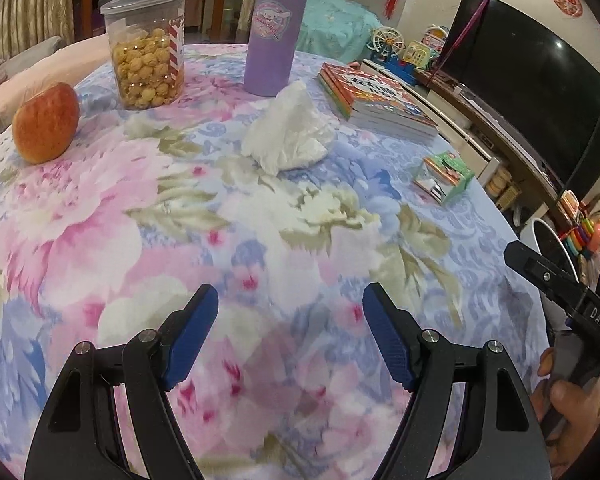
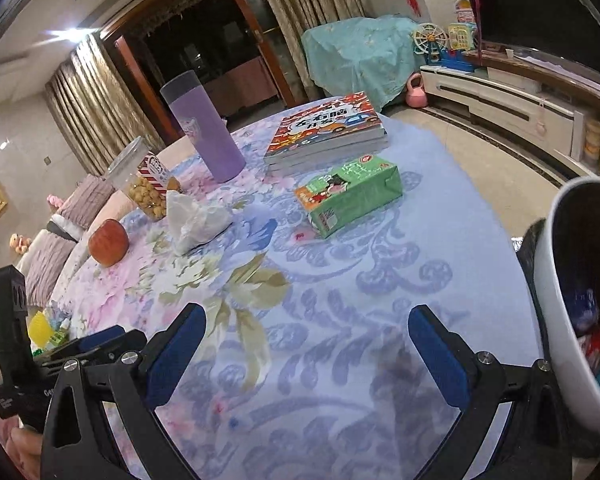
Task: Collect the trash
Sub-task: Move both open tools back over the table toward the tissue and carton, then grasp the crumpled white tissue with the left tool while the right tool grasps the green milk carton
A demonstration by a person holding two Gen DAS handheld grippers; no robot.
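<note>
A crumpled white tissue (image 1: 290, 130) lies mid-table; it also shows in the right wrist view (image 2: 196, 216). A smaller white scrap (image 1: 140, 125) lies left of it. A green drink carton (image 1: 444, 176) lies on its side at the right; it also shows in the right wrist view (image 2: 348, 194). A white trash bin (image 2: 572, 300) with wrappers inside stands at the table's right edge. My left gripper (image 1: 290, 306) is open and empty above the cloth, well short of the tissue. My right gripper (image 2: 306, 328) is open and empty, short of the carton, left of the bin.
On the floral tablecloth (image 1: 260, 240) stand a purple tumbler (image 1: 278, 28), a clear jar of snacks (image 1: 148, 48), an apple (image 1: 46, 122) and a stack of books (image 1: 376, 98). A TV and toys stand beyond the right edge.
</note>
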